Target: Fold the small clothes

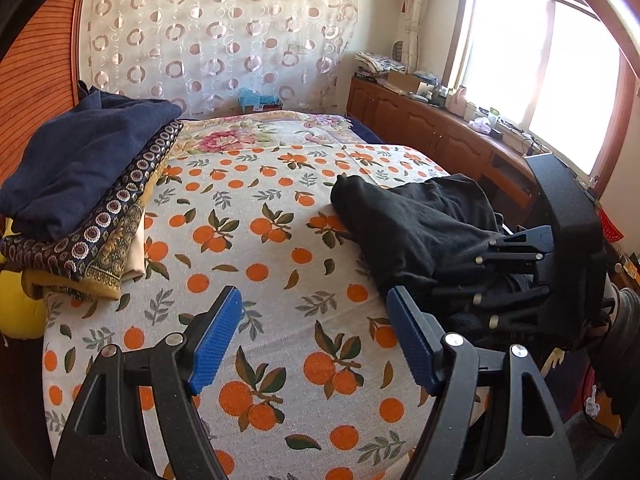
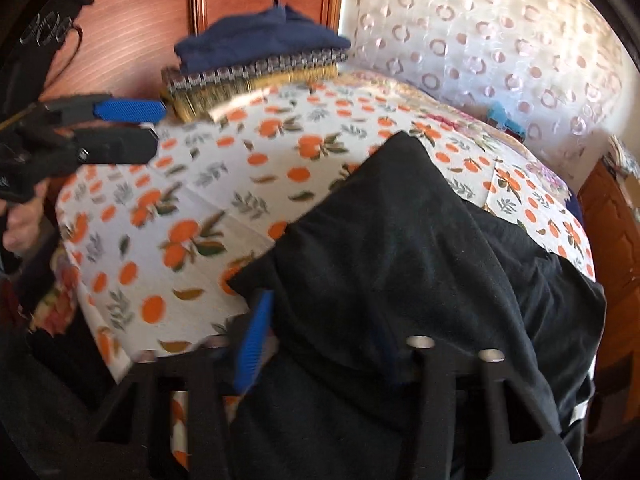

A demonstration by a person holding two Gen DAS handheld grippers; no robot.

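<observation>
Black garment: matt soft knit cloth; bedsheet woven, printed (coarse-ish); gripper pads ribbed blue plastic.

No readable text, labels or numbers anywhere.

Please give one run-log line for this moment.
left gripper open, empty | right gripper in black garment | folded pile on bed

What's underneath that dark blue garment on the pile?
The navy garment tops a stack: beneath it a dark cloth with ring patterns, then mustard-yellow fabric and a pale layer. Only their edges show; the rest is covered.
</observation>
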